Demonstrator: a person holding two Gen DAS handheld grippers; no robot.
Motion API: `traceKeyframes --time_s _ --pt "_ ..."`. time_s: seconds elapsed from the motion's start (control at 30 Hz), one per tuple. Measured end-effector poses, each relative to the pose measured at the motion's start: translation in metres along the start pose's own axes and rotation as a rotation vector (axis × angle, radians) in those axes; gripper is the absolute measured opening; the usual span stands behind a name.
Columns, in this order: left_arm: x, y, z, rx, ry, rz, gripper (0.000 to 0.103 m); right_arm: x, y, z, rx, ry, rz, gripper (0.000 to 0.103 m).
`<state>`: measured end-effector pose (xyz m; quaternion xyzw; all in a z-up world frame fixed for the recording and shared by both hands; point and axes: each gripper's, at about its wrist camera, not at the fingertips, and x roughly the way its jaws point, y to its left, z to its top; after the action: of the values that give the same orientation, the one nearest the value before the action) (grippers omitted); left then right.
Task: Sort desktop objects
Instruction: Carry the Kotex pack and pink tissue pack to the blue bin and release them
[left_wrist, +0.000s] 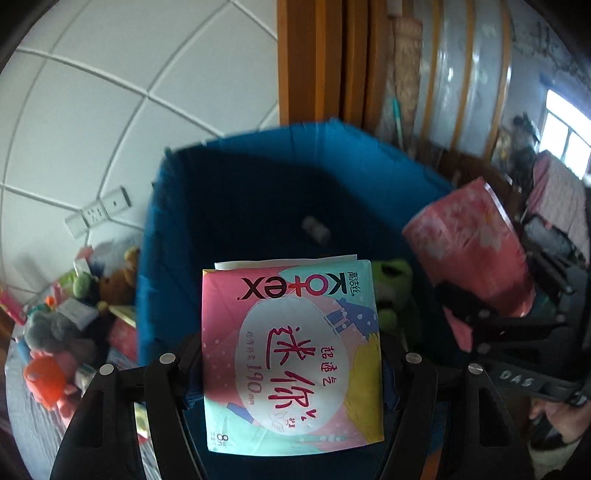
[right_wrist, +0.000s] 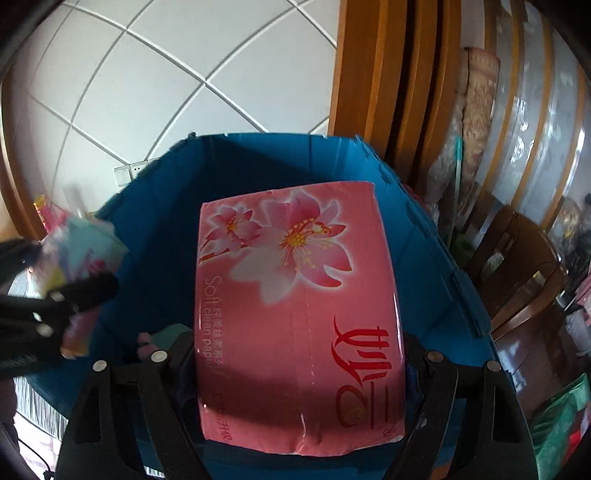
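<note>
Clamped in the left hand-held gripper (left_wrist: 291, 354) is a glossy, flat pad pack (left_wrist: 291, 354), long axis toward 12 o'clock, held over the blue fabric bin (left_wrist: 207, 192). A soft pink tissue pack (right_wrist: 299, 317) is gripped likewise by the right hand-held gripper (right_wrist: 299, 350), above the same bin, at the left's 2 o'clock.

Kotex pack (left_wrist: 291, 354) and pink tissue pack (right_wrist: 299, 314) held over blue bin (right_wrist: 155, 236)
</note>
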<state>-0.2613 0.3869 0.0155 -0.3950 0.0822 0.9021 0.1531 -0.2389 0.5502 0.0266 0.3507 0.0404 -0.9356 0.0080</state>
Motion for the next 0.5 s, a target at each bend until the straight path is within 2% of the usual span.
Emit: traceKeyframes --time_s 0.03,0.17,0.27,0.5 --pt "0.006 -0.013 0.005 0.008 0.015 -0.004 0.070 0.003 -0.006 -0.003 0.005 0.005 0.006 0.082" --pt "0.015 -0.019 0.001 -0.003 0.028 0.011 0.073 0.015 -0.028 -0.013 0.025 0.024 0.028 0.082" --pt "0.016 -0.021 -0.003 -0.008 0.016 0.025 0.084 0.023 -0.045 -0.021 0.040 0.038 0.045 0.082" --pt "0.017 -0.017 -0.004 -0.038 0.011 0.018 0.084 0.036 -0.051 -0.026 0.060 0.064 0.053 0.085"
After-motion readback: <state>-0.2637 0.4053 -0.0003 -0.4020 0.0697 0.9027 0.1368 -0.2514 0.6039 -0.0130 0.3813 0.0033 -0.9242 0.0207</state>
